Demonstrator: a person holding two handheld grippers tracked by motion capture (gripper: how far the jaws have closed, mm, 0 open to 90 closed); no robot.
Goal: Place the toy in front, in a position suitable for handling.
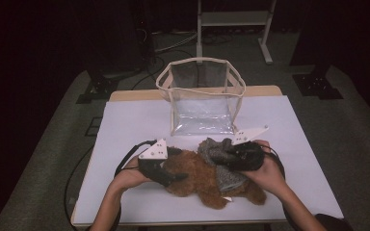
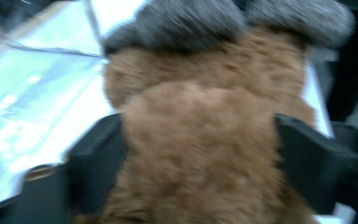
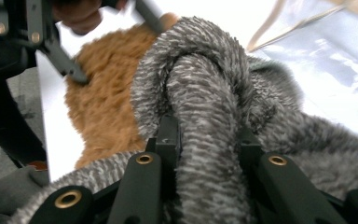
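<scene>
A brown plush bear (image 1: pixel 197 179) lies on the white table cover (image 1: pixel 125 125) near the front edge, with a grey knitted scarf (image 1: pixel 224 178) around it. My left gripper (image 1: pixel 173 175) is at the bear's left end. In the left gripper view its two black jaws press the brown fur (image 2: pixel 200 154) from both sides. My right gripper (image 1: pixel 221 155) is at the top of the scarf. In the right gripper view it is shut on a thick fold of the grey scarf (image 3: pixel 205 93), with the bear's fur (image 3: pixel 102 102) behind and the other gripper at the upper left.
A clear plastic bag (image 1: pixel 202 96) with beige trim stands open and upright at the back middle of the table, just beyond the bear. A white metal stand (image 1: pixel 231 19) is on the floor behind the table. Dark floor surrounds the table.
</scene>
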